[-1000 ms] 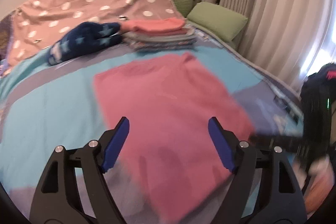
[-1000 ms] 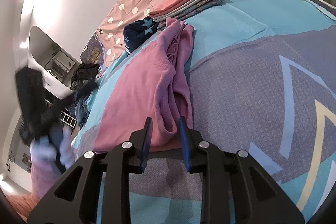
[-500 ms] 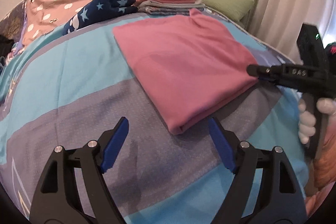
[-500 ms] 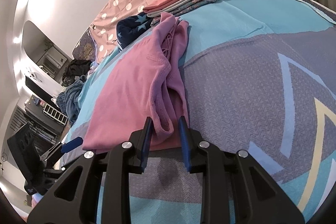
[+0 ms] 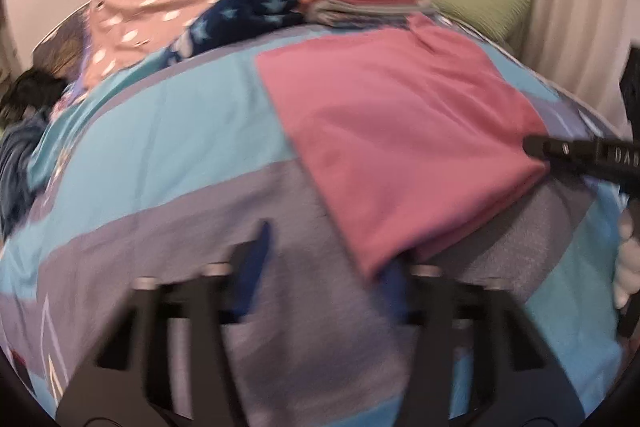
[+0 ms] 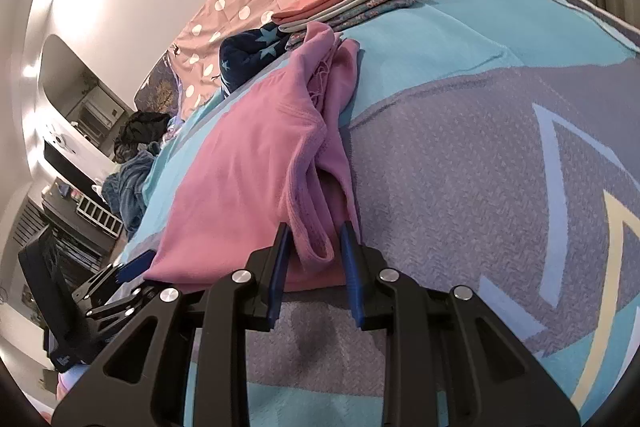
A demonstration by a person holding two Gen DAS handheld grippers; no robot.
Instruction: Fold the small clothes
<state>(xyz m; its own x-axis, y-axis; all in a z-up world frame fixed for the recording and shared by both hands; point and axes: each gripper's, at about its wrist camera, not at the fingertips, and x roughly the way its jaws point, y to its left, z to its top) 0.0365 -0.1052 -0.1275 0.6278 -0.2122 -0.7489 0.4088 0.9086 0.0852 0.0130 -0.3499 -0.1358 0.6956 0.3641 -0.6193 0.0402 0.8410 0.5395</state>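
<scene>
Closing both hand-held grippers, left and right, on the half-folded pink garment's near corners, we judge one more fold remains before the folded pile.

The left gripper tilts steeply downward, its blue-padded jaws just closing, with a corner of the pink garment between them. The right gripper angles down too, its jaws also just narrowing around a folded edge of that cloth, pads close beside it.
</scene>
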